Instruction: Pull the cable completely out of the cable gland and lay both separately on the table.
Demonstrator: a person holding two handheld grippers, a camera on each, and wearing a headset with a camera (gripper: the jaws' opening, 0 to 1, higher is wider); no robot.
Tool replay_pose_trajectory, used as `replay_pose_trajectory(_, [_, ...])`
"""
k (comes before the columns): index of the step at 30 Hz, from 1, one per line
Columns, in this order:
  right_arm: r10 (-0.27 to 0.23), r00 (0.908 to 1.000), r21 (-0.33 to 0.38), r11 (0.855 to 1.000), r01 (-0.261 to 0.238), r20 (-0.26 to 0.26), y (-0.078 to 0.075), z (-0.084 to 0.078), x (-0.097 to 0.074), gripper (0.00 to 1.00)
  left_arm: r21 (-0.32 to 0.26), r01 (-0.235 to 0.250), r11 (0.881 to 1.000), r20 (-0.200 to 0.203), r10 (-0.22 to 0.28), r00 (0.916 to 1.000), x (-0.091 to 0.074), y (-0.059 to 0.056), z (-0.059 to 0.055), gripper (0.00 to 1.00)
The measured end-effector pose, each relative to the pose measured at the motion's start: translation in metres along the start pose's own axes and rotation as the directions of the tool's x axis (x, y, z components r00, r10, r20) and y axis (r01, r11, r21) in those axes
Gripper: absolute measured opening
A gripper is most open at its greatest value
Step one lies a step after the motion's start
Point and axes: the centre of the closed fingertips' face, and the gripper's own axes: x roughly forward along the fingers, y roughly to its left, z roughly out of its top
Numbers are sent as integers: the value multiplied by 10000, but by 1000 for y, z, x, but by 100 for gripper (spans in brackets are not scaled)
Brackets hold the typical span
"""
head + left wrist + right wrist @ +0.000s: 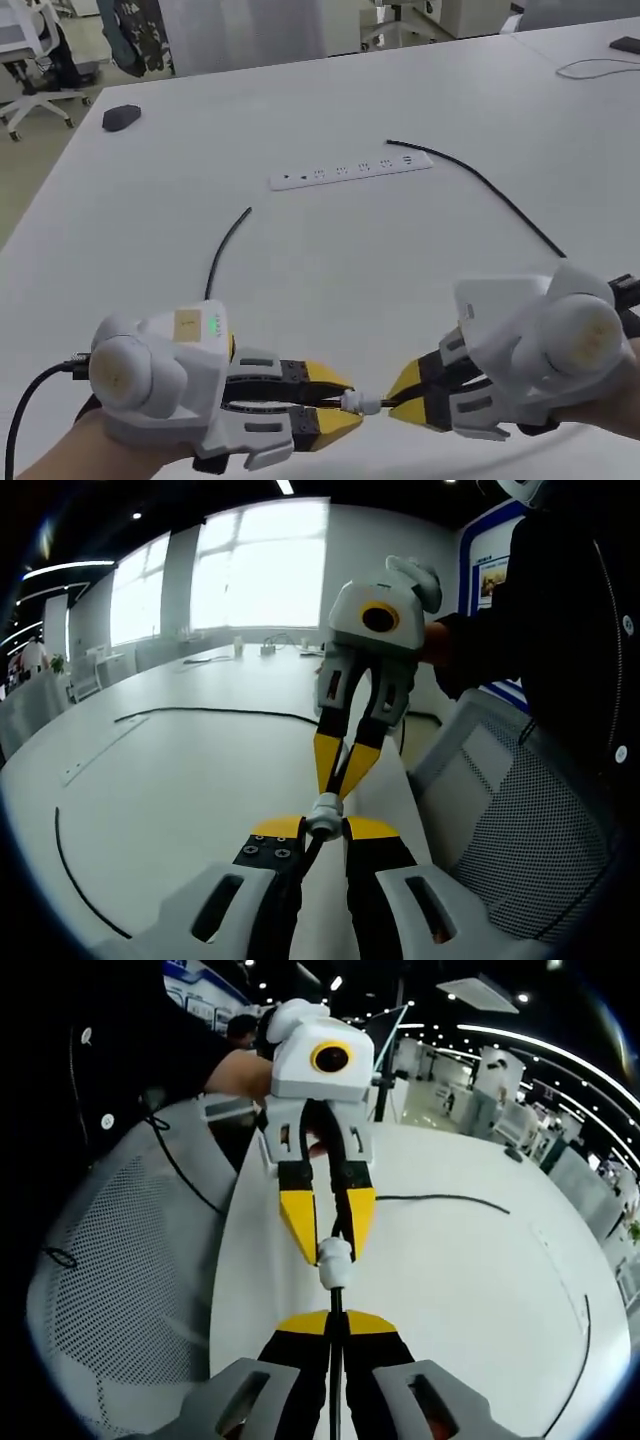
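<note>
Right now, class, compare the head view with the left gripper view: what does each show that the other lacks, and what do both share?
The head view adds a small dark object near the table's far corner. The left gripper view adds bright windows, a mesh chair and the person's dark sleeve. Both share the white table, a loose black cable lying on it, and the left gripper holding the white cable gland while the right gripper grips the cable.
</note>
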Motion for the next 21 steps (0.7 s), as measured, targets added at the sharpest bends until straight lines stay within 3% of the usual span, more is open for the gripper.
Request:
replay_pose_trajectory(6, [-120, 9996, 146, 9998, 124, -258, -1, -21, -11, 0, 464, -30, 9989, -245, 42, 9997, 0, -1, -3, 15])
replay_pose_trajectory(16, [-485, 9946, 752, 9956, 554, -914, -4, -66, -34, 0, 338, -77, 9994, -362, 89, 9993, -3, 0, -7, 15])
replay_pose_trajectory(21, [-610, 9926, 1007, 9923, 717, -1051, -7, -79, -43, 0, 386, -170, 9991, -330, 182, 9993, -5, 2, -6, 15])
